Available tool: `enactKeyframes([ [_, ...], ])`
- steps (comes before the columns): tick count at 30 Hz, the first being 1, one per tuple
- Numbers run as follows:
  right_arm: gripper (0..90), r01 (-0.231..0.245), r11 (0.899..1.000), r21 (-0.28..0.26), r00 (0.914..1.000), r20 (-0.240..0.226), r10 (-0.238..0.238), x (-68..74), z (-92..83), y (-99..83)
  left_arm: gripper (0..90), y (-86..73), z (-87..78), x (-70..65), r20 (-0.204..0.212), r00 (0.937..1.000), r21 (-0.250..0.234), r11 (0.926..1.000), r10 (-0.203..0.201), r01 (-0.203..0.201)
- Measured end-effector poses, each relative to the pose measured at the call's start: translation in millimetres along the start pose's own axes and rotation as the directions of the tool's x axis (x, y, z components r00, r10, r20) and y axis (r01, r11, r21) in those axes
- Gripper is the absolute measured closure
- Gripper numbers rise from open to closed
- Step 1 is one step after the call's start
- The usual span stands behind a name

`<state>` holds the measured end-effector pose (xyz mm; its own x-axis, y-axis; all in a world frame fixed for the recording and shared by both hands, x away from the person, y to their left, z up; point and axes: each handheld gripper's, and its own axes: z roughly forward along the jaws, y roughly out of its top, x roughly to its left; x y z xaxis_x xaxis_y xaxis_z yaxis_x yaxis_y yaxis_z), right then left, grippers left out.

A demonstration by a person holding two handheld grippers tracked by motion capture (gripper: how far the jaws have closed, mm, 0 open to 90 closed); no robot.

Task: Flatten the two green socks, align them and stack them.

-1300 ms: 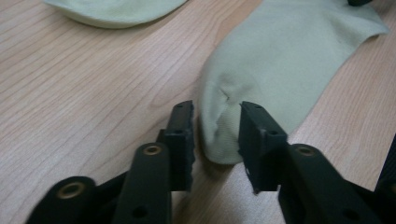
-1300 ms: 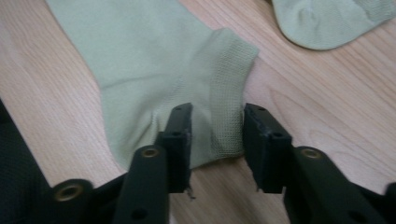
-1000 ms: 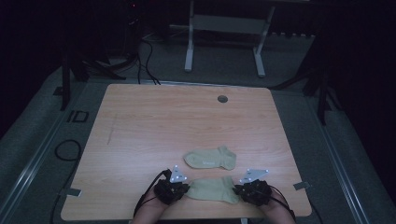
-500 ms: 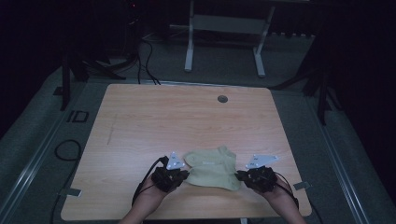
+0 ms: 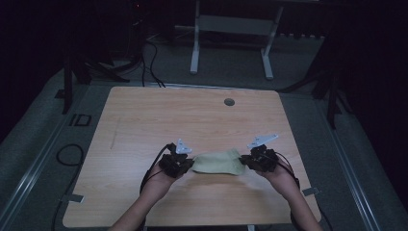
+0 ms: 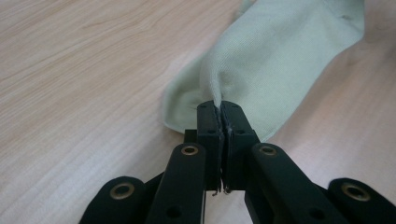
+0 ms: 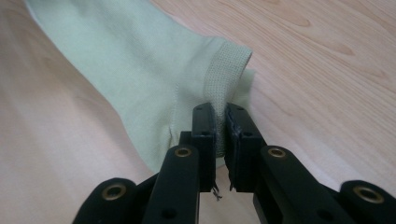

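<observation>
Two grippers, one sock, one table.

Left gripper (image 5: pixel 186 164): jaws pinched together on a fold of fabric at one end of the pale green sock (image 5: pixel 219 162); in the left gripper view (image 6: pixel 220 108) the cloth rises out of the closed tips and spreads away ahead and to the right of them.

Right gripper (image 5: pixel 246 161): jaws closed on the ribbed cuff (image 7: pixel 223 79) of the same sock (image 7: pixel 135 60); in the right gripper view (image 7: pixel 220 112) the cuff stands directly between and above the tips, the body of the sock running off ahead and to the left.

Sock: stretched between the two grippers, one end in each, directly in front of both sets of jaws. Whether a second sock lies beneath it cannot be told.

Table (image 5: pixel 159 115): light wood grain, beneath both grippers; a small round grommet (image 5: pixel 229 102) sits well beyond them, near the far edge.
</observation>
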<state>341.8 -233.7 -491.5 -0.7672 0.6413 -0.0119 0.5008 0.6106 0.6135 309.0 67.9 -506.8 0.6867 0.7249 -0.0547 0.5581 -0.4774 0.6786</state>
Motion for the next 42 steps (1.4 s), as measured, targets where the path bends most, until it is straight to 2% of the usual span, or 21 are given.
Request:
enactKeyframes([
  [4,82.6,-0.023,0.999,0.026,0.9997,-0.008,0.023,-10.0,13.2,2.2,87.5,1.4,10.7,5.8,-0.005,0.9999,0.019,0.9998,-0.010,0.010],
  [5,82.5,-0.036,0.999,0.038,0.9993,-0.013,0.036,-14.1,18.8,1.4,87.4,0.6,16.4,9.0,-0.003,0.9997,0.027,0.9993,-0.024,0.024],
  [8,82.5,-0.045,0.998,0.042,0.9989,-0.008,0.046,-17.0,23.6,0.5,87.4,-0.4,21.9,11.1,0.002,0.9996,0.042,0.9987,-0.029,0.029],
  [10,82.2,-0.055,0.997,0.052,0.9984,-0.011,0.055,-19.2,28.5,-0.7,87.3,-2.3,28.1,10.8,0.010,0.9995,0.054,0.9981,-0.031,0.030],
  [12,81.5,-0.055,0.996,0.068,0.9985,0.003,0.055,-20.5,34.6,-3.0,87.3,-4.3,33.3,8.7,-0.012,0.9997,0.058,0.9981,-0.022,0.022],
  [14,81.4,-0.079,0.994,0.082,0.9968,-0.002,0.079,-23.6,44.1,-8.7,87.1,-5.9,39.3,8.8,-0.011,0.9995,0.066,0.9973,-0.030,0.030],
  [17,80.5,-0.084,0.992,0.093,0.9964,-0.001,0.085,-24.6,49.0,-11.8,86.7,-7.2,44.2,11.0,-0.005,0.9989,0.069,0.9965,-0.047,0.047],
  [22,80.0,-0.082,0.992,0.091,0.9966,0.003,0.082,-25.3,50.1,-12.7,86.1,-10.1,46.8,14.3,0.002,0.9988,0.061,0.9969,-0.050,0.049],
  [27,72.5,-0.077,0.993,0.095,0.9970,0.000,0.077,-24.7,51.3,-12.0,73.3,-11.1,47.6,16.1,0.005,0.9977,0.062,0.9958,-0.068,0.068],
  [28,72.0,-0.076,0.992,0.097,0.9971,0.004,0.076,-24.4,51.0,-11.8,73.4,-10.8,46.6,16.3,0.000,0.9977,0.055,0.9962,-0.067,0.067],
  [29,67.8,-0.072,0.993,0.099,0.9974,0.008,0.071,-24.7,50.3,-11.2,73.1,-9.9,44.7,16.7,-0.005,0.9976,0.047,0.9965,-0.068,0.069],
  [31,67.4,-0.073,0.992,0.100,0.9973,0.009,0.073,-24.9,49.7,-11.1,72.2,-8.7,41.4,17.2,-0.012,0.9974,0.032,0.9969,-0.071,0.072],
  [32,61.9,-0.079,0.992,0.096,0.9968,0.014,0.078,-25.8,47.6,-11.1,68.1,-8.3,40.6,17.3,-0.007,0.9973,0.032,0.9968,-0.073,0.074],
  [33,61.9,-0.079,0.992,0.096,0.9968,0.014,0.078,-25.8,47.6,-11.1,68.1,-8.2,39.5,17.4,-0.004,0.9968,0.031,0.9964,-0.079,0.079],
  [35,54.1,-0.082,0.994,0.077,0.9966,0.012,0.081,-26.1,42.9,-11.3,57.9,-9.1,36.8,17.0,-0.003,0.9964,0.022,0.9962,-0.085,0.085],
  [36,54.1,-0.082,0.994,0.077,0.9966,0.012,0.081,-26.1,42.9,-11.3,57.9,-9.8,35.2,16.8,0.005,0.9967,0.019,0.9966,-0.081,0.081],
  [38,46.7,-0.088,0.995,0.048,0.9961,0.014,0.087,-25.2,37.1,-11.3,44.6,-11.3,32.2,15.5,-0.014,0.9961,0.001,0.9961,-0.088,0.088],
  [39,46.7,-0.088,0.995,0.048,0.9961,0.014,0.087,-25.2,37.1,-11.3,44.6,-12.1,30.2,15.1,-0.016,0.9958,-0.014,0.9959,-0.090,0.090],
  [40,41.9,-0.091,0.995,0.026,0.9957,0.018,0.091,-23.9,32.3,-10.2,36.9,-12.6,28.0,14.7,-0.020,0.9951,-0.027,0.9950,-0.097,0.097],
  [41,41.9,-0.091,0.995,0.026,0.9957,0.018,0.091,-23.9,32.3,-10.2,36.9,-12.9,26.9,14.4,-0.024,0.9945,-0.037,0.9942,-0.102,0.101],
  [42,39.1,-0.093,0.996,0.018,0.9955,0.021,0.093,-23.4,30.6,-9.7,32.1,-13.3,24.9,14.2,-0.031,0.9935,-0.047,0.9931,-0.109,0.108],
])
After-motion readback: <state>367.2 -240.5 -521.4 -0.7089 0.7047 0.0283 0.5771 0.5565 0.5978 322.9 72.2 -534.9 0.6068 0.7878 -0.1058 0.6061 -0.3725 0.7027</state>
